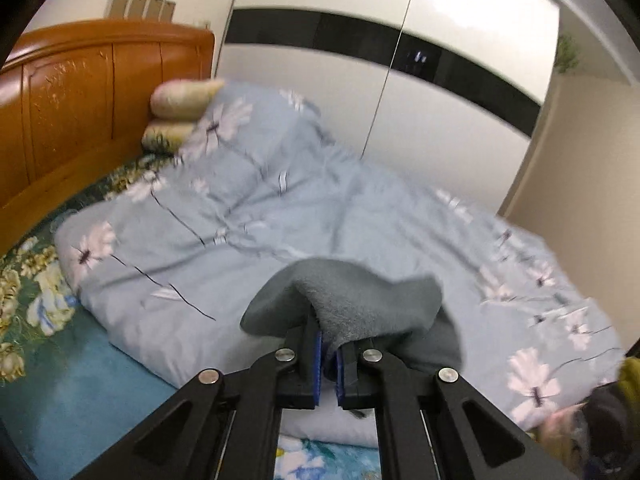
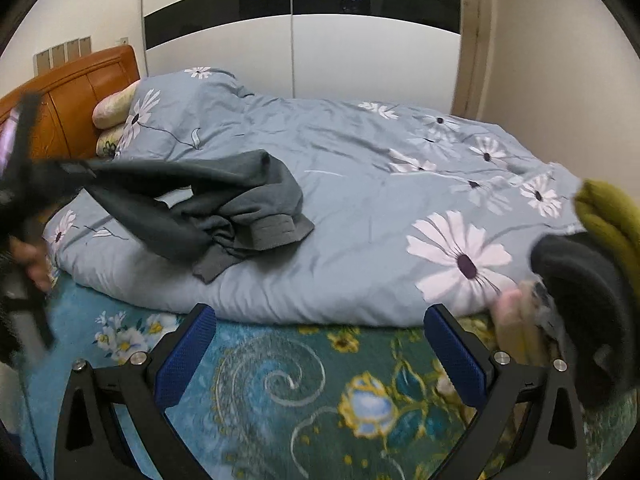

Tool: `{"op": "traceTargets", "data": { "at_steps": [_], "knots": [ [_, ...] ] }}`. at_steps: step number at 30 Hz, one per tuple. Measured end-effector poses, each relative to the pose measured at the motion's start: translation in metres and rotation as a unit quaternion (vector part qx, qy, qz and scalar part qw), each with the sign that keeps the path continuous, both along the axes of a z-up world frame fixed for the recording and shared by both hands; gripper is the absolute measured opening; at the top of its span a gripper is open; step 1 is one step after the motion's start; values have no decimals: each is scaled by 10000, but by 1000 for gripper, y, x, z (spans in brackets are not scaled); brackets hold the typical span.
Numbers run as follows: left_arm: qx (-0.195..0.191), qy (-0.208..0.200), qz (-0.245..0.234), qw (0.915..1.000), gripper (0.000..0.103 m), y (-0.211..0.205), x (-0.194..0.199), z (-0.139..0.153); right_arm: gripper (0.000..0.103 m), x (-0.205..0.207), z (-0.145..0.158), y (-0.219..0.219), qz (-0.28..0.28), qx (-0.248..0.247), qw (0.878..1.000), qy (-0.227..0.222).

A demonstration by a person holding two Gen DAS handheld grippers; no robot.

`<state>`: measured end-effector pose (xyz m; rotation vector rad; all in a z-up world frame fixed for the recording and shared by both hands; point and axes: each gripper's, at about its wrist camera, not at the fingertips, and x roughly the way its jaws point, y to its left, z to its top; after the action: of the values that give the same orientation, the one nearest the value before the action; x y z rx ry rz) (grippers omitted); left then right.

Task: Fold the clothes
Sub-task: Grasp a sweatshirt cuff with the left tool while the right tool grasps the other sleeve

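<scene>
Two tongs: one pair is clamped on cloth and one stands empty over the bed, at the start of a fold.
Left tongs [image 1: 329,354]: the blue pads are pinched tight on an edge of the grey sweater [image 1: 352,304], which bunches just ahead of the tips; such a grip lets the garment hang free to be shaken out.
Sweater: in the right wrist view its bulk [image 2: 240,208] lies crumpled on the flowered duvet [image 2: 360,208], well ahead and left of the right tongs, one part stretched taut toward the left tongs [image 2: 24,184].
Right tongs [image 2: 320,344]: jaws spread wide, nothing between them, poised above the patterned sheet [image 2: 280,384], likely ready to take a second edge.
Beside them: a dark and olive pile [image 2: 592,248] at the right.
</scene>
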<state>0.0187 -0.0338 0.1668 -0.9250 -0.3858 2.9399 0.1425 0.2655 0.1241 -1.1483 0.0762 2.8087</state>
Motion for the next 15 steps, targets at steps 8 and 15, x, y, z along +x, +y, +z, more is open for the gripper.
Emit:
{"op": "traceTargets", "data": {
  "at_steps": [8,15],
  "knots": [
    [-454,695,-118,9965,5,-50,112,81,103,53,17,-2,89,-694,9975,-47],
    [-678,487,153,9964,5,-116,210,71,103,78,11,-21,410,-1264,9909,-237]
  ]
}}
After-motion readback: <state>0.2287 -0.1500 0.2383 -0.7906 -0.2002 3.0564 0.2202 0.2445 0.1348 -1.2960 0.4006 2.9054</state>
